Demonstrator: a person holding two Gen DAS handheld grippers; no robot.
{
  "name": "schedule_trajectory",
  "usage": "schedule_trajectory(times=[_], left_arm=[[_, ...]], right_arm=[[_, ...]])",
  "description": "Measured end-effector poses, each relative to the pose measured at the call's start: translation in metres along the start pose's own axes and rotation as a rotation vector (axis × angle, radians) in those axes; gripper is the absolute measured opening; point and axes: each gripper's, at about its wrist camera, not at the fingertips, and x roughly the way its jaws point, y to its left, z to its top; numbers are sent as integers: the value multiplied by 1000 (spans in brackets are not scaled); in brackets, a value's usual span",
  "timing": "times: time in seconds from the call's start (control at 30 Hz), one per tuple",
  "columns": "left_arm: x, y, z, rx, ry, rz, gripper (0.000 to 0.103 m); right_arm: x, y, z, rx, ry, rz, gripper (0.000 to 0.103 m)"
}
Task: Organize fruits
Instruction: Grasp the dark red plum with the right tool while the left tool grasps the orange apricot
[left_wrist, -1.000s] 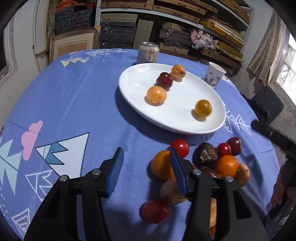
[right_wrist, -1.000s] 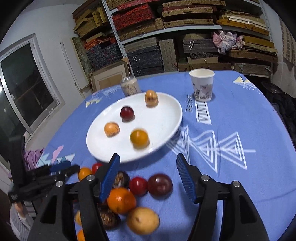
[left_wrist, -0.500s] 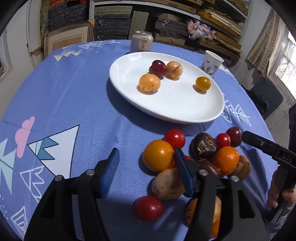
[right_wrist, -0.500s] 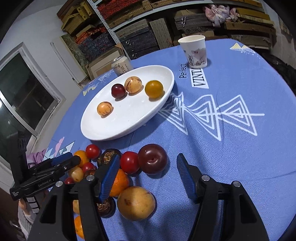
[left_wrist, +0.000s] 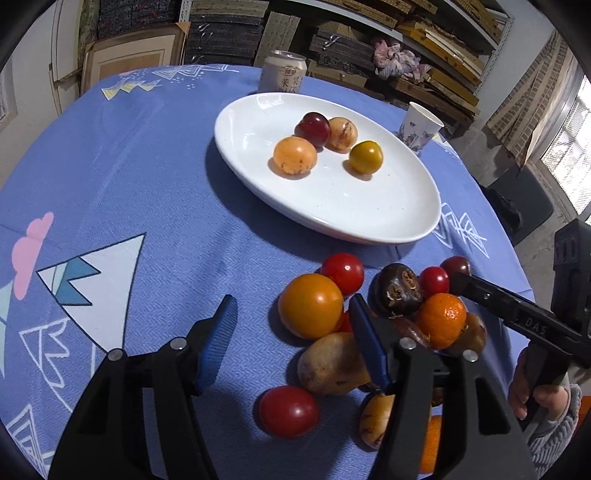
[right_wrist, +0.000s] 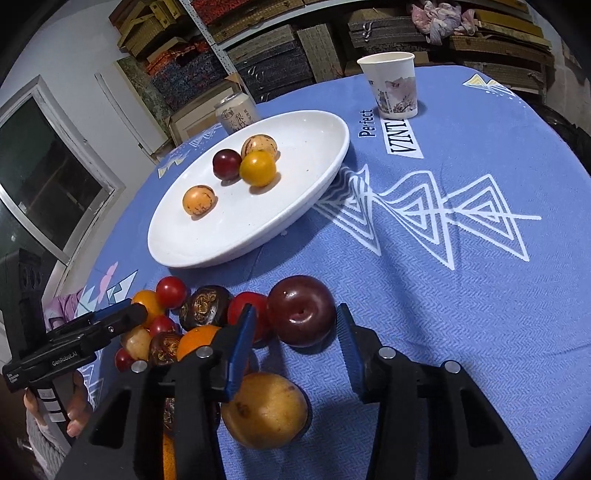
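Lying in a loose heap on the blue table (right_wrist: 461, 277), low in both views, the fruits wait just below the white plate (right_wrist: 207, 240). Four fruits already sit on that plate: a dark red plum (right_wrist: 226, 164), a speckled tan one (right_wrist: 259, 146), a yellow one (right_wrist: 257, 168) touching both, and a pale orange one (right_wrist: 198, 200) apart, lower left of them. In the right wrist view the right tool (right_wrist: 295, 326) has its blue pads on either side of a large dark plum (right_wrist: 301, 311); its jaws have just been closing, and a thin gap shows on each side, so the plum is bracketed rather than pinched. A yellow-brown fruit (right_wrist: 264, 410) lies just beneath that tool. In the left wrist view the left tool (left_wrist: 290, 325) stands moderately wide with only bare cloth between its pads, having just narrowed slightly; its right-hand pad lies beside a big orange fruit (left_wrist: 310, 305) and a tan fruit (left_wrist: 332, 363), while a red tomato (left_wrist: 289, 411) lies lower centre. A can (left_wrist: 282, 75) stands above the plate and a paper cup (left_wrist: 419, 127) at upper right.
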Motion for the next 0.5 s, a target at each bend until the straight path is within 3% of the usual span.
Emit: schedule_trajectory(times=[0.13,0.27,0.37,0.5], left_arm=[[9,-1,0,-43,63,-116,51],[11,-7,-1,-31,51,-112,49],[11,-3,1,-43,49,-115,47],[3,4,6,-48,-1,-24,46]], right_arm=[[1,-3,0,12,5,11,45],[0,-4,1,19,5,11,37],[1,-6,1,23,5,11,37],[2,-6,1,24,7,15,38]])
